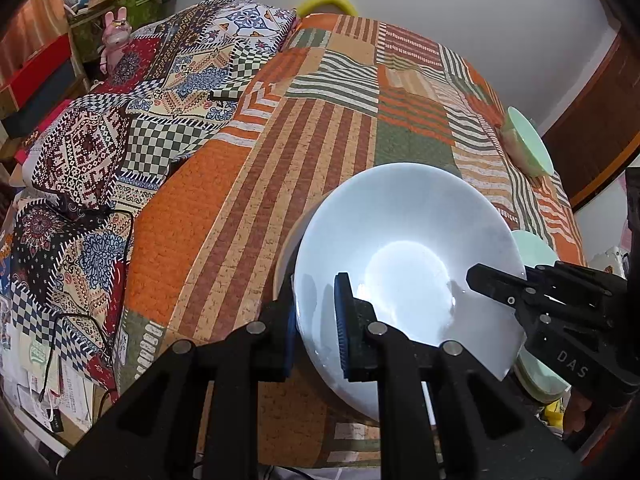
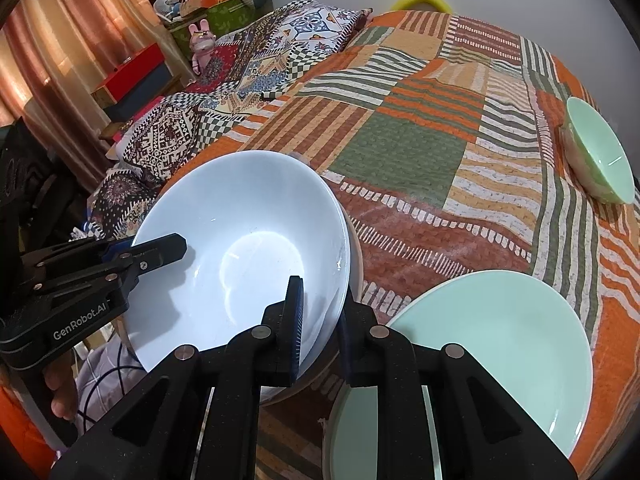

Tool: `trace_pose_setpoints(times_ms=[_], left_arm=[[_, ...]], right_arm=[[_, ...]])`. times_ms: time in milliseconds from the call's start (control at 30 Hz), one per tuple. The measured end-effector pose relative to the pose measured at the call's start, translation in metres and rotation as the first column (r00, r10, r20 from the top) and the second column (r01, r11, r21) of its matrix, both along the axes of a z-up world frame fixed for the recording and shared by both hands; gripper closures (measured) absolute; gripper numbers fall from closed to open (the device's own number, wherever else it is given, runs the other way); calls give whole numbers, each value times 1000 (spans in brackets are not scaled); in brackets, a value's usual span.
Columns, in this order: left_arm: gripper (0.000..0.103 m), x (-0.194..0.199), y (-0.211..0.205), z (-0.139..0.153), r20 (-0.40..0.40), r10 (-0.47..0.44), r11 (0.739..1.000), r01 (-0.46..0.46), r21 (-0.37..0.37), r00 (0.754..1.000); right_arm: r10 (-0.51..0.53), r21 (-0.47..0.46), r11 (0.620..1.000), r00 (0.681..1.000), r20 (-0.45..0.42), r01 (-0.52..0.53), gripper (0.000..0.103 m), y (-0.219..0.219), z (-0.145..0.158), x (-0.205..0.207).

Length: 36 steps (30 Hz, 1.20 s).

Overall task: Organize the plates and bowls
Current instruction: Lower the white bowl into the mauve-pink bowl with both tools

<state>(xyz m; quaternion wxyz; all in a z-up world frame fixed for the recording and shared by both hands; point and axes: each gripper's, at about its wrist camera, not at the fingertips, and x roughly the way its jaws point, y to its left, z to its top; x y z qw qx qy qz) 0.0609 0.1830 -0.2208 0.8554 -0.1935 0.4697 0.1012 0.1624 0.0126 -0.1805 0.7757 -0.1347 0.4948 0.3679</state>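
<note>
Both grippers pinch the rim of one white bowl (image 1: 404,264): the left gripper (image 1: 318,324) clamps its near-left edge, one pad inside and one outside, and the right gripper (image 2: 320,320) clamps the near-right edge the same way. The bowl sits low over a bed (image 2: 420,152), on or just above a beige dish whose rim peeks out beneath it; I cannot tell whether they touch. Just beside it to the right lies a mint plate (image 2: 500,340), partly under the right gripper. A mint bowl (image 2: 596,152) rests well apart, near the bed's far right edge.

A patchwork quilt of orange, green and cream stripes covers the bed. A second blanket (image 1: 132,120) in checks and folk prints is bunched along its left side, with black cables trailing over it. A pink rabbit toy (image 2: 202,44) stands beyond, by red boxes, a heaped green box and orange curtains (image 2: 60,40). A white wall rises behind, with a yellow ring (image 2: 420,0) showing past the far edge of the bed.
</note>
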Motion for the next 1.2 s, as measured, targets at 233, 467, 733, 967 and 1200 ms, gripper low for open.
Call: trace_pose_setpoints(times_ms=[233, 467, 733, 967, 1200], left_arm=[[88, -1, 0, 0, 1, 5, 1000, -5, 11, 1000], [91, -1, 0, 0, 9, 12, 1000, -12, 13, 1000], [91, -1, 0, 1, 17, 8, 1000, -8, 13, 1000], [92, 0, -1, 1, 20, 3, 1000, -4, 14, 1000], [92, 2, -4, 0, 14, -6, 1000, 6, 27, 1000]], right_arm=[[12, -26, 1000, 1000, 27, -11, 87, 2, 3, -3], [13, -25, 1000, 1000, 24, -13, 87, 0, 3, -3], [17, -21, 1000, 1000, 15, -17, 88, -2, 2, -5], [11, 29, 1000, 999, -52, -9, 91, -13, 0, 1], [-2, 65, 998, 995, -99, 8, 91, -21, 0, 3]])
